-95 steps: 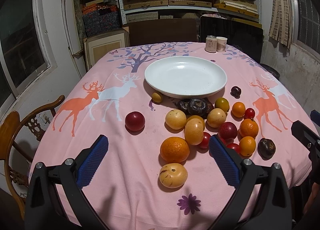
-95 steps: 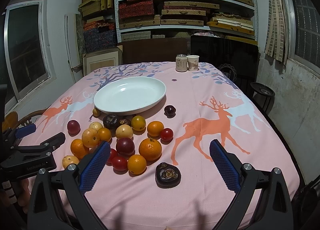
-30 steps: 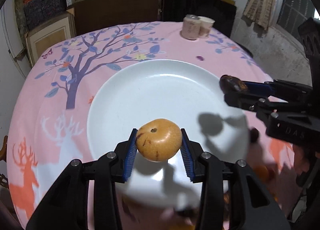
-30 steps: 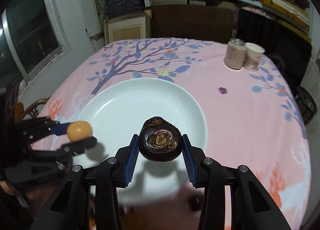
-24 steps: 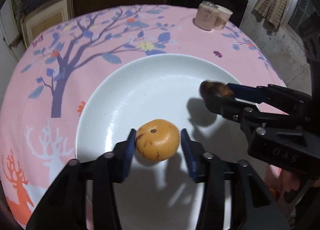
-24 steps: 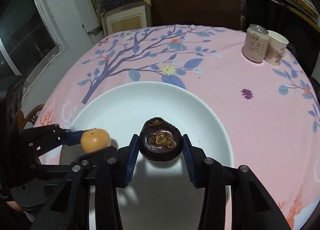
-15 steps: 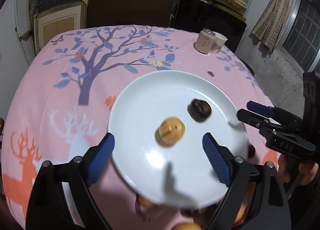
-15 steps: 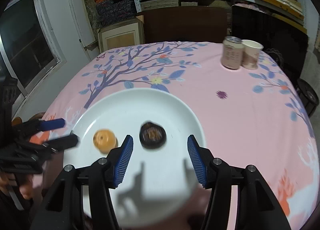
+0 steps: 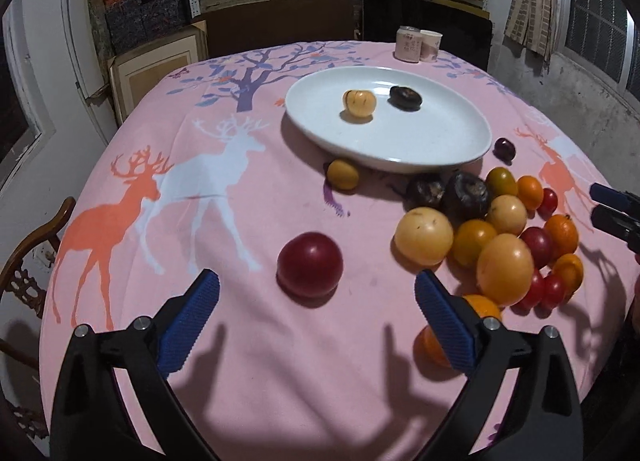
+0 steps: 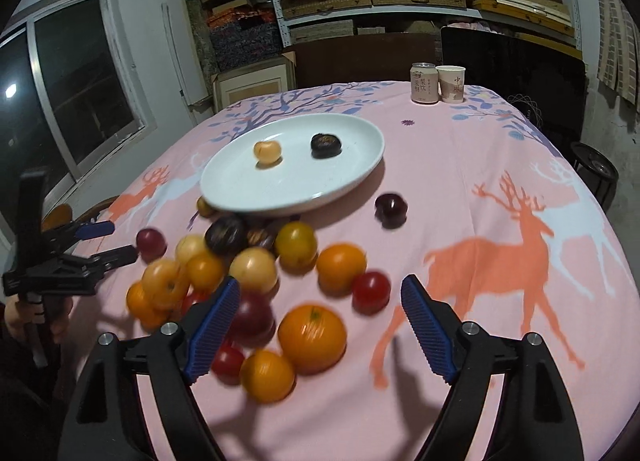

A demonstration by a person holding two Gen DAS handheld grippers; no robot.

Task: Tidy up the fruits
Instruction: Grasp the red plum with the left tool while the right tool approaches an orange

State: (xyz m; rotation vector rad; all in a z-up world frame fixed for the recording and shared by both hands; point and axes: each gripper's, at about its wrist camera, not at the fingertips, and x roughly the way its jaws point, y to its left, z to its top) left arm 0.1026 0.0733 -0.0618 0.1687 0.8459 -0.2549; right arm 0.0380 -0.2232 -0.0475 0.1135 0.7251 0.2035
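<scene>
where motion blurs, near fruit pile (image 10: 256,301) hard to read

The drink can (image 10: 425,83) at the table's far edge bears vertical Chinese characters too small to read with certainty, and the paper cup (image 10: 451,83) just beside it carries dark vertical Chinese print, likewise not legible enough to transcribe in either view.

Counts on the table

One white plate (image 10: 352,181) holds two fruits: one yellow fruit (image 10: 267,151) and one dark fruit (image 10: 326,145). One can (image 10: 425,83) and one paper cup (image 10: 451,83) stand behind.
</scene>
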